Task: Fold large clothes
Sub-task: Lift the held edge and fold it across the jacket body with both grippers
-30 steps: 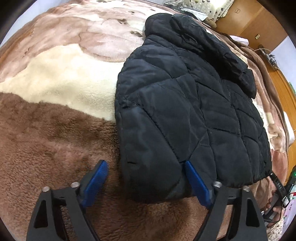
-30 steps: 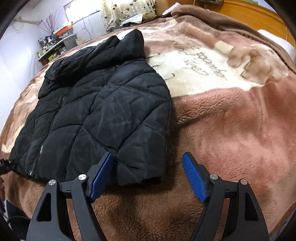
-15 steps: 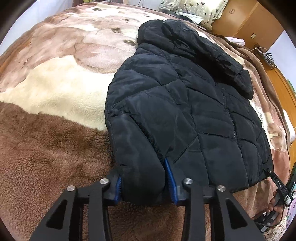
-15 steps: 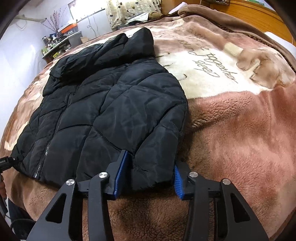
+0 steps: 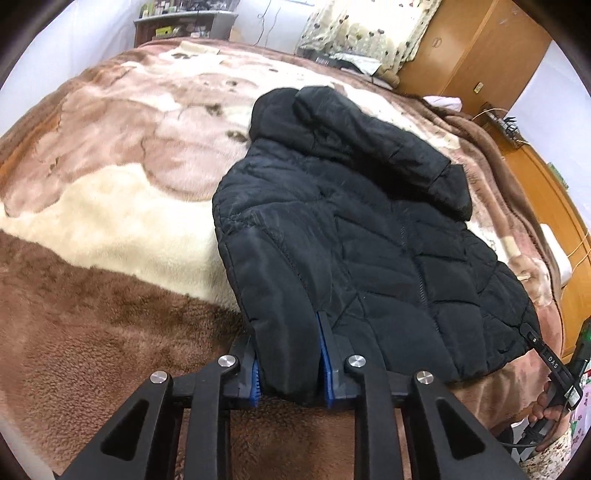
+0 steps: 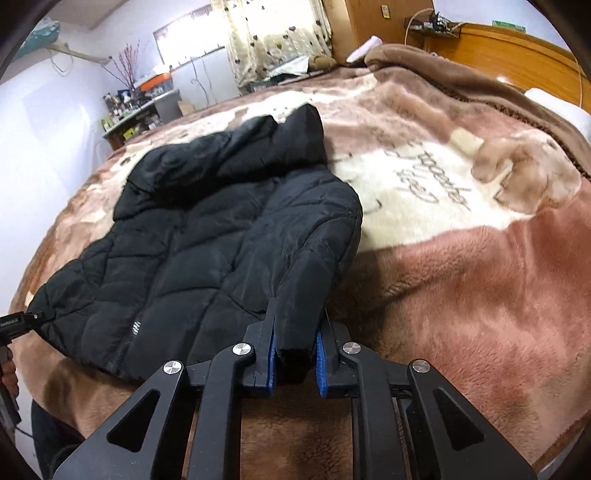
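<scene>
A bed under a plush brown-and-cream blanket (image 5: 110, 229) fills a bedroom with wooden cabinets (image 5: 476, 48) and a dotted curtain (image 6: 277, 40). The black puffer jacket (image 5: 351, 221) lies near the bed's front edge. The left gripper (image 5: 290, 373) and right gripper (image 6: 295, 363) have just been closing, and each now pinches a sleeve end between its blue pads.

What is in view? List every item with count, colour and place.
jacket: one, black, quilted, flat on the blanket, both sleeve ends clamped
blanket: one, brown and cream, covering the bed
curtain: one, cream with dark spots, far wall
cabinet: one, orange wood, far right
left gripper: one, black with blue pads, just closed on a sleeve end
right gripper: one, black with blue pads, just closed on the other sleeve end
</scene>
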Tool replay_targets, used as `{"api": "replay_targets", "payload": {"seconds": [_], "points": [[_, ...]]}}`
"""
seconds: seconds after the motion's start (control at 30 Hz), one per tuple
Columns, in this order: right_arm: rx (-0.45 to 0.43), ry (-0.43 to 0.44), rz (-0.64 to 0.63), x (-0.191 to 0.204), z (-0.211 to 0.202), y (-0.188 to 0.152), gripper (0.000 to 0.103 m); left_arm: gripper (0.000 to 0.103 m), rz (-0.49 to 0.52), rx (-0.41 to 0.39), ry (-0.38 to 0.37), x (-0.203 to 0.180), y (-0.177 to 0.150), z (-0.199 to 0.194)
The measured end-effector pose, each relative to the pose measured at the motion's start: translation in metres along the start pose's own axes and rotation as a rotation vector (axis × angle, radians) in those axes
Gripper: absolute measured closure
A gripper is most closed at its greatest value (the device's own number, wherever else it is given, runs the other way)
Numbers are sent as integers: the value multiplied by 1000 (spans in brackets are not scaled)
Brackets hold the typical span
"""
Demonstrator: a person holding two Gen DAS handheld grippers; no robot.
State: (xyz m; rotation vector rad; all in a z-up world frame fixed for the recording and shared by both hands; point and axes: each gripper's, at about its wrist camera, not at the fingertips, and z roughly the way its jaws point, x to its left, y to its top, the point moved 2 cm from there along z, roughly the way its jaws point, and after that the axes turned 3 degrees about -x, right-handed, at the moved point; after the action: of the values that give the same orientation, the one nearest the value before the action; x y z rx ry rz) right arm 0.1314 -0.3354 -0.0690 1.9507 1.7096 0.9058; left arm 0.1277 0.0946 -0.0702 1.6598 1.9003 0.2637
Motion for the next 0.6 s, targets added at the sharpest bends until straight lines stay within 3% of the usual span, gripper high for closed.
{"api": "replay_targets", "payload": {"seconds": [0.43, 0.6], "points": [[-41, 23, 15, 2, -44, 0, 88, 80, -15, -24, -57, 9, 0, -44], [-54, 31, 27, 1, -68, -4, 88, 80, 25, -16, -68, 5, -9, -65]]}}
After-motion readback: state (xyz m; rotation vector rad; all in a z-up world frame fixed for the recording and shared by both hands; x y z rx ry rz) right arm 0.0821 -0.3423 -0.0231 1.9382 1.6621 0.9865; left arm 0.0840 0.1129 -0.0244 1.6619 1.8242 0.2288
